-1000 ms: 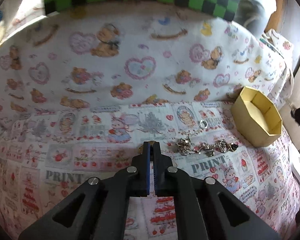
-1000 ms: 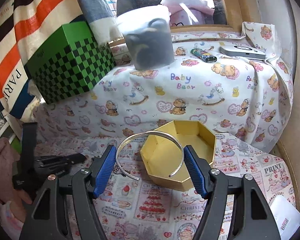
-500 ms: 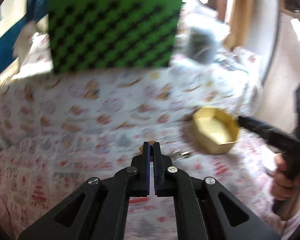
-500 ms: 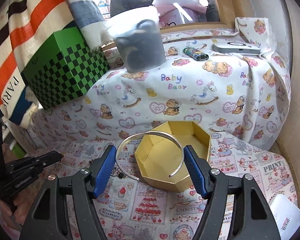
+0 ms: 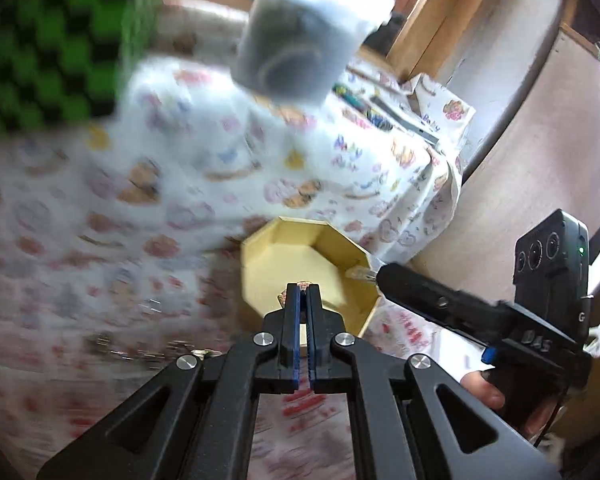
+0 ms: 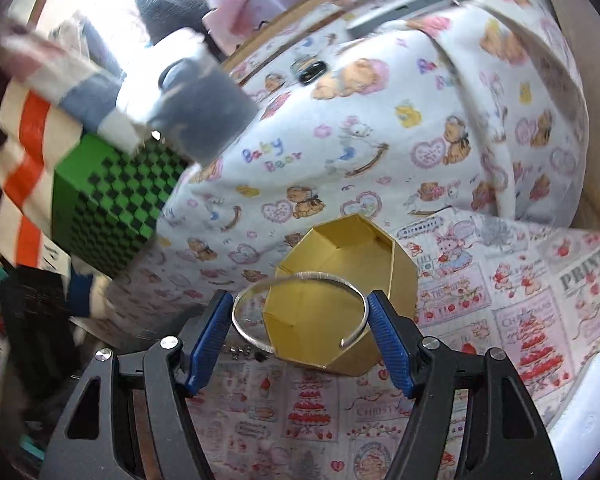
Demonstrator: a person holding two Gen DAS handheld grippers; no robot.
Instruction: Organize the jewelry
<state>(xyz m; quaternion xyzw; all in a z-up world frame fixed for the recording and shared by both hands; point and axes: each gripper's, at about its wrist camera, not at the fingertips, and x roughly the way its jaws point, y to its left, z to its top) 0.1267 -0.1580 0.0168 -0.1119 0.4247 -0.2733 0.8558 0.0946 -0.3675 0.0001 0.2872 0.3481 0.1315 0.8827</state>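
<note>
A yellow octagonal box (image 5: 312,256) (image 6: 340,280) sits open on the printed cloth. My right gripper (image 6: 300,312) is shut on a silver open bangle (image 6: 300,280), held between its blue pads just above the box's near rim. My left gripper (image 5: 302,292) is shut, with a small brownish piece at its tips that I cannot identify, just in front of the box. The right gripper also shows in the left wrist view (image 5: 384,276), at the box's right edge. A blurred chain bracelet (image 5: 140,350) lies on the cloth at the left.
A green checkered box (image 6: 108,208) (image 5: 60,48) stands at the back left. A grey-and-white tub (image 5: 304,36) (image 6: 196,104) sits on the raised, bear-print cloth (image 6: 360,140) behind. A striped bag (image 6: 20,128) is at far left, a wall (image 5: 520,168) at right.
My left gripper has swung right and forward, so the yellow box now lies directly before its tips. My right gripper has tilted and come closer over the box with the bangle.
</note>
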